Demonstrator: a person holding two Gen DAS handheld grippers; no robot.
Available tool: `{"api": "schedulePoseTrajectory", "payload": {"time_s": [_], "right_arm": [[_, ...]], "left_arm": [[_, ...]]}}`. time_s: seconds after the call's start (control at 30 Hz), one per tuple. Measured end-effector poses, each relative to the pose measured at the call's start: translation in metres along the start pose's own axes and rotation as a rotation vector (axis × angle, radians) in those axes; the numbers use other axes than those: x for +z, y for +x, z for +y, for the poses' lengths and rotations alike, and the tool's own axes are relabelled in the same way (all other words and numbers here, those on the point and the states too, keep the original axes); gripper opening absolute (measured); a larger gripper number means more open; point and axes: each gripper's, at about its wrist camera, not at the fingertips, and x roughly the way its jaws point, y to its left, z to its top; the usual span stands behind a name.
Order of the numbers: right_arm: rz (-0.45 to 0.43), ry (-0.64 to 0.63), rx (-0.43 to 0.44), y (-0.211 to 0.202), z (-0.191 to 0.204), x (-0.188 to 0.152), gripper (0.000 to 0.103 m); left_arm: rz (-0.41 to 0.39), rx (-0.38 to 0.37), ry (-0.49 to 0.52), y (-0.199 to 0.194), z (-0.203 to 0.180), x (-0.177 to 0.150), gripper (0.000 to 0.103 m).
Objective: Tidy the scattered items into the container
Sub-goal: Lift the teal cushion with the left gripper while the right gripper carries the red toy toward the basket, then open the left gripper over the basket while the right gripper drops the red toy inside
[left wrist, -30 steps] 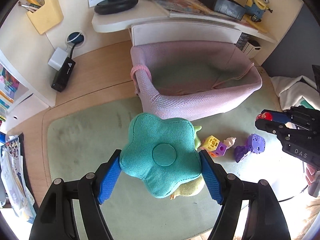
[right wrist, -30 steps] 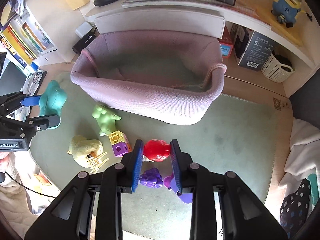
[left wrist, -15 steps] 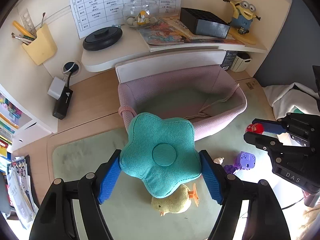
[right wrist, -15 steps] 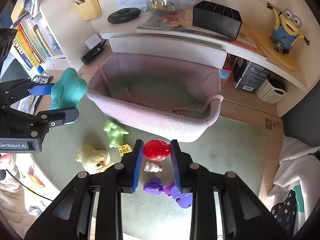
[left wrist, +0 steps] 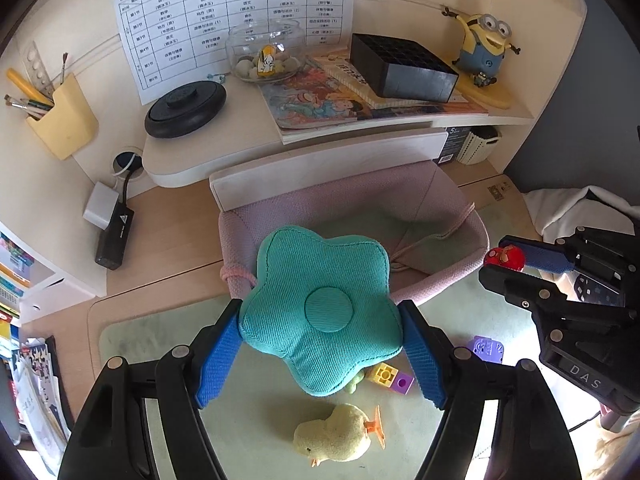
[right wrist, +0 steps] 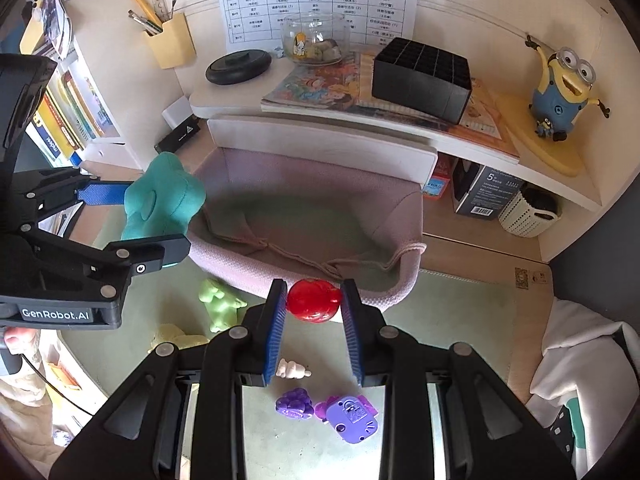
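Grippers each carry a toy: left gripper clamps a teal flower cushion, right gripper pinches a red toy (both aloft); beyond them the pink basket sits under the shelf.

Both tools are made of black plastic. The left gripper fills the bottom of the left wrist view, with two thick black arms, blue ribbed pads on the inside and small round silver screws along the top. At the left edge of the right wrist view its side shows white letters, "GenRobot.AI". The right gripper at the bottom of that view looks the same: black arms, blue pads, silver screws. At the right edge of the left wrist view its side shows "DAS".
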Motion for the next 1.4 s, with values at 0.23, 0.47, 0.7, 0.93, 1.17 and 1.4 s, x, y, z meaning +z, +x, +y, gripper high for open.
{"api": "schedulePoseTrajectory", "payload": {"time_s": [0.23,0.47,0.7,0.93,1.17,1.4], "right_arm": [[0.002,0.037,-0.003,0.018,-0.01,0.02,0.025],[0.041,0.062,0.002,0.044,-0.019,0.029,0.025],[0.073,0.064,0.011,0.063,-0.024,0.032,0.025],[0.048,0.003,-0.067,0.065,-0.02,0.033,0.041],[0.061,0.017,-0.031,0.061,-0.023,0.027,0.049],[0.027,-0.029,-0.014,0.048,-0.014,0.019,0.049]], "left_arm": [[-0.004,0.006,0.002,0.016,-0.002,0.022,0.073],[0.029,-0.008,-0.012,0.041,0.0,0.035,0.072],[0.055,-0.019,0.002,0.058,-0.002,0.04,0.075],[0.065,-0.015,-0.02,0.059,0.004,0.042,0.075],[0.061,-0.065,-0.088,0.055,0.01,0.046,0.076],[0.062,-0.066,-0.096,0.053,0.003,0.045,0.076]]}}
